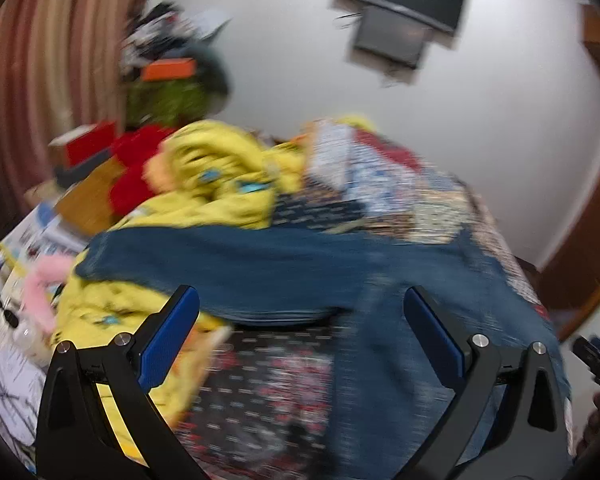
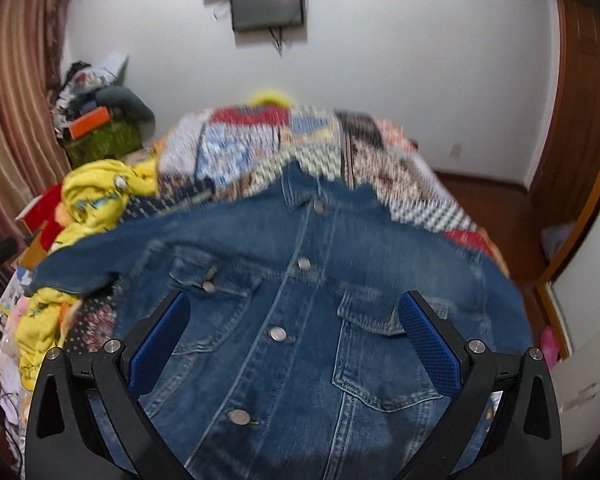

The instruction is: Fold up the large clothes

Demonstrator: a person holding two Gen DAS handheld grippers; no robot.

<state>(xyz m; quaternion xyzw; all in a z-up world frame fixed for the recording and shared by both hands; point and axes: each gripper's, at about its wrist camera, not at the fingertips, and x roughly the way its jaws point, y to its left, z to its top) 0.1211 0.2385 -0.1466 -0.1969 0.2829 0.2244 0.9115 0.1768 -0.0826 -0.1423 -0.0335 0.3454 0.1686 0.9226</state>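
A blue denim jacket (image 2: 300, 320) lies front up and buttoned on the patterned bedspread (image 2: 260, 148), collar toward the far wall, its left sleeve stretched out to the left. My right gripper (image 2: 294, 340) is open and empty above the jacket's chest, one finger over each breast pocket. My left gripper (image 1: 302, 328) is open and empty above the left side of the jacket (image 1: 260, 264), near the sleeve and the bedspread (image 1: 268, 392). The left wrist view is blurred.
A yellow printed garment (image 1: 220, 184) is heaped on the bed to the left of the jacket; it also shows in the right wrist view (image 2: 96, 196). Red fabric (image 1: 136, 168), boxes and papers (image 1: 32, 240) crowd the left side. A wooden door frame (image 2: 580, 120) stands at right.
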